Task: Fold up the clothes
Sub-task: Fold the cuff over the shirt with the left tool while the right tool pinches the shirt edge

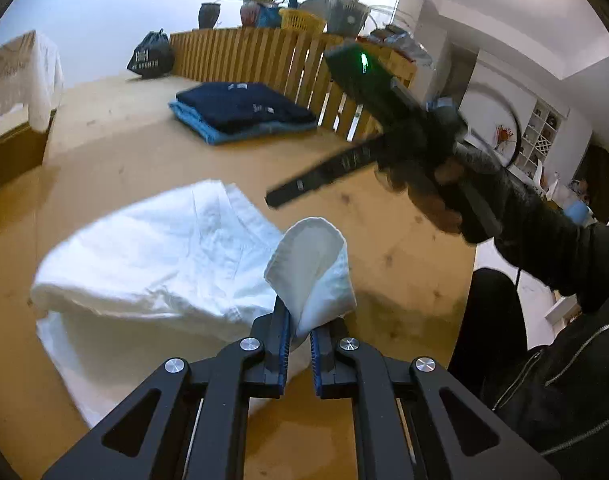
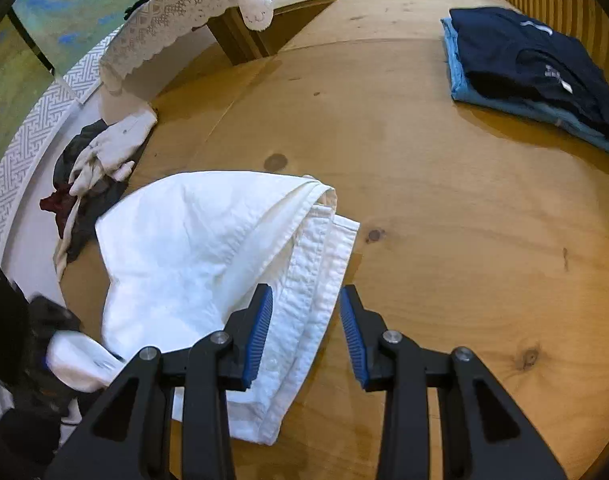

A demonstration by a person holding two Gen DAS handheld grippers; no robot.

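On the round pale wooden worktop [image 2: 444, 208], the crumpled white cotton garment [image 2: 208, 248] lies near its left edge, and the left gripper [image 1: 300, 344] is pressed together on a raised corner of that garment. The right gripper [image 2: 306, 328] hangs over the garment's hemmed edge with its blue pads spread and not pressing the cloth. A folded dark navy shirt [image 2: 532, 68] rests on a folded light blue garment [image 2: 488, 100] far right, and a heap of unfolded clothes [image 2: 92, 168] sits at the left edge.
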